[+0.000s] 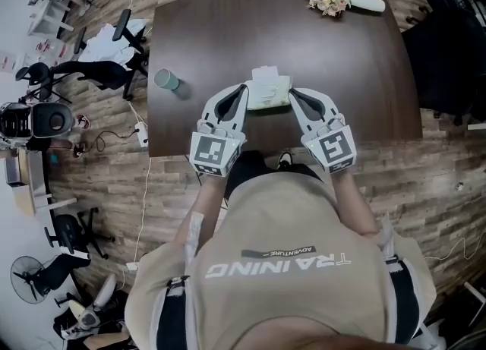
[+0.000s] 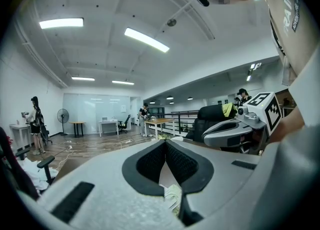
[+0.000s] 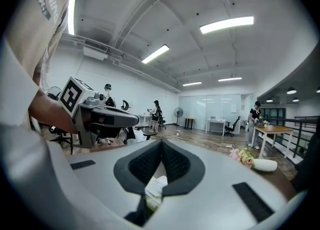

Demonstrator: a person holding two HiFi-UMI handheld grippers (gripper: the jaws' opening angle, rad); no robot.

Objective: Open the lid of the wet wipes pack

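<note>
While left gripper (image 1: 244,90) and right gripper (image 1: 293,93), fingers closed empty, flank the wet wipes pack (image 1: 268,90), a cup (image 1: 166,79) stands apart.

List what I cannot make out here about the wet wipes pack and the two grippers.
- Wet wipes pack, open or closed: too small in the head view; in each gripper view that gripper's own jaws hide most of it.
- Whether the left gripper or the right gripper touches the pack: too small in the head view.
</note>
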